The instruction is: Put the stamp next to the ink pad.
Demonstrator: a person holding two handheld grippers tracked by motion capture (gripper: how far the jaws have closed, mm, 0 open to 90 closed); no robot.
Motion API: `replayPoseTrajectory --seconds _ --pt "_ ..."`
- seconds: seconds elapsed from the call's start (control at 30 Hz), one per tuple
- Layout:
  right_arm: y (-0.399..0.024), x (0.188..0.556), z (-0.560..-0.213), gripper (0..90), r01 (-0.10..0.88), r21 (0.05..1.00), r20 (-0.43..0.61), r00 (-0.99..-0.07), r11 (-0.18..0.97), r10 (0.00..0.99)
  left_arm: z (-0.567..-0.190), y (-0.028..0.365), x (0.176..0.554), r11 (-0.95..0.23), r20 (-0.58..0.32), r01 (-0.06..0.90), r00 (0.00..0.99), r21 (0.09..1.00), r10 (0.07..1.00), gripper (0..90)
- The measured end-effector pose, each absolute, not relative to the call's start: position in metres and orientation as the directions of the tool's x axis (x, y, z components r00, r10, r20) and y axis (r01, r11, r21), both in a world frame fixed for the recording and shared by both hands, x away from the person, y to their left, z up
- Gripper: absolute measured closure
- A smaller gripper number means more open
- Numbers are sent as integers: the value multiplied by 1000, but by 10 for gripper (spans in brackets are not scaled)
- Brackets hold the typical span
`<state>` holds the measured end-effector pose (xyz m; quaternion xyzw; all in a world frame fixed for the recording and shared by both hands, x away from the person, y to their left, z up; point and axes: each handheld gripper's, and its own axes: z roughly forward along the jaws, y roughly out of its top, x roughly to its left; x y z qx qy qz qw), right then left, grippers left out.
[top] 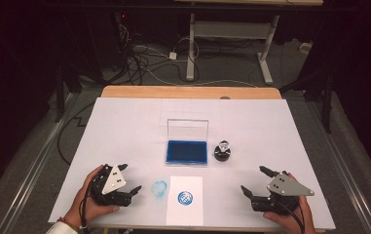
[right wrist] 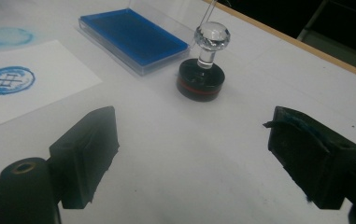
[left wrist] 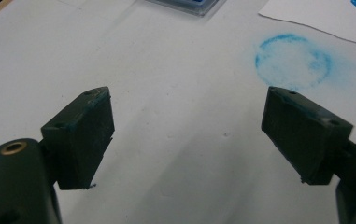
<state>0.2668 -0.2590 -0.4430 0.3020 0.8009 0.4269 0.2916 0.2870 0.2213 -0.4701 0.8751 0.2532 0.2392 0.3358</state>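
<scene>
A round black stamp with a clear knob stands upright on the white table, just right of an open blue ink pad whose clear lid stands up behind it. A white sheet of paper near the front edge carries a blue round stamp print. My left gripper rests open at the front left, empty. At the front right my right gripper is open and empty, with the stamp well beyond its jaws.
A smudged blue ring of ink marks the table cover left of the paper. The wooden table edge runs along the far side. Cables and a desk frame lie on the floor beyond.
</scene>
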Motion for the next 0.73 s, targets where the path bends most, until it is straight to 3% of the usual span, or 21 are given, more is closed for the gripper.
replayPoseTrajectory --seconds 0.73 --pt "-263 270 -444 169 240 855 -217 -640 460 737 -473 220 295 -640 233 317 746 700 624 162"
